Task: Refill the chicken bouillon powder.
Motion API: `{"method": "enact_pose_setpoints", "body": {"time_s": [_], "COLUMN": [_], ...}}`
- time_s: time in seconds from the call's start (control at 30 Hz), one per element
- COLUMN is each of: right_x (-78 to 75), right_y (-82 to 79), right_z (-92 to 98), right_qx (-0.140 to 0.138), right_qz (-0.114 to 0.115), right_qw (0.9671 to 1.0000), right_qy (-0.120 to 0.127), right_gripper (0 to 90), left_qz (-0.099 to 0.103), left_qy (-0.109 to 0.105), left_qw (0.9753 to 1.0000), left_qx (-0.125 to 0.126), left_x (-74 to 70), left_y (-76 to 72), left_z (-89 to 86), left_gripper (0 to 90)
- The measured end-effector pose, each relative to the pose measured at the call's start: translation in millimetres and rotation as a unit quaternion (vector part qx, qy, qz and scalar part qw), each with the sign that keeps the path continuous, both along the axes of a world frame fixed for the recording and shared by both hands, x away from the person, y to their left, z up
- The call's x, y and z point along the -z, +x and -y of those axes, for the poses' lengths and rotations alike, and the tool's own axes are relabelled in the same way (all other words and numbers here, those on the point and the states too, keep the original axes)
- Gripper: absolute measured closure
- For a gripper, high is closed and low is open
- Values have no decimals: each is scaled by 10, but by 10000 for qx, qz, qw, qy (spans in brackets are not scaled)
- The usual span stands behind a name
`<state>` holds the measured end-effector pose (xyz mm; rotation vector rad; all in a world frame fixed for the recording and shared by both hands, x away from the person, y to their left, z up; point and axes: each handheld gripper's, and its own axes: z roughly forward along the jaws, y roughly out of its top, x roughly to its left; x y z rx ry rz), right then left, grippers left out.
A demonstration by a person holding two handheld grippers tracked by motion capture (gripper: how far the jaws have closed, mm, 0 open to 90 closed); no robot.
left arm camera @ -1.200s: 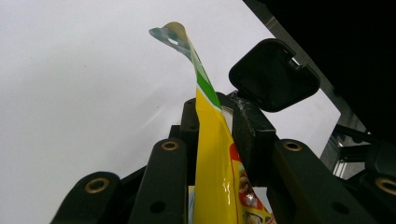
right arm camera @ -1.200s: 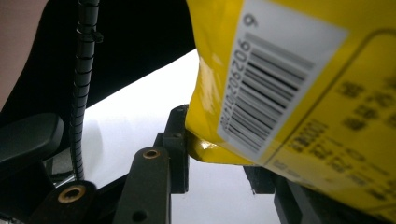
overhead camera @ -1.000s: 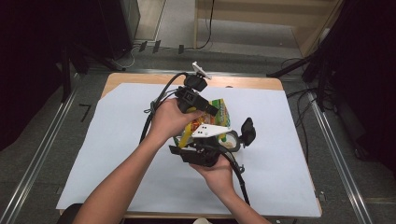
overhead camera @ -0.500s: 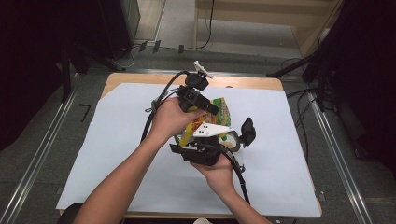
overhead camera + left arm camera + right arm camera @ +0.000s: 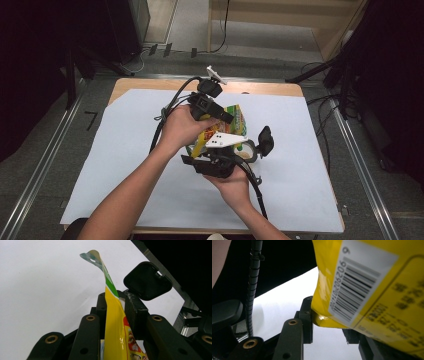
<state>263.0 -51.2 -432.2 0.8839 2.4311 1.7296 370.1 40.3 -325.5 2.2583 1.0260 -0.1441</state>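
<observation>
both grippers pinch the yellow snack packet (image 5: 231, 125) held above the white sheet (image 5: 125, 150): left gripper (image 5: 113, 312) clamps its flat seam, right gripper (image 5: 327, 322) grips a lower corner. i'd pull apart evenly, slowly, so neither slips.

High view: we look forward and down from above the person's side; the white table cover (image 5: 125, 165) takes the middle of the frame, forearms enter from the bottom edge. Left gripper view: we sit very close behind the jaws, facing up along the yellow packet (image 5: 113, 322), white cover behind. Right gripper view: again very close, packet's barcode side at upper right. All three views share the packet and the white cover.
</observation>
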Motion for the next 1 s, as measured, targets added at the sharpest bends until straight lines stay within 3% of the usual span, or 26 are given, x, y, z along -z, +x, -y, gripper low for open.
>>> {"method": "enact_pose_setpoints", "body": {"time_s": [1.0], "right_x": [9], "right_y": [-3], "right_z": [15], "right_qx": [-19], "right_qz": [-9], "right_qw": [10000], "right_qy": [-35], "right_gripper": [671], "left_qz": [7], "left_qy": [14], "left_qw": [10000], "left_qx": [-3], "left_x": [18], "left_y": [-10], "left_z": [10], "left_gripper": [738]}}
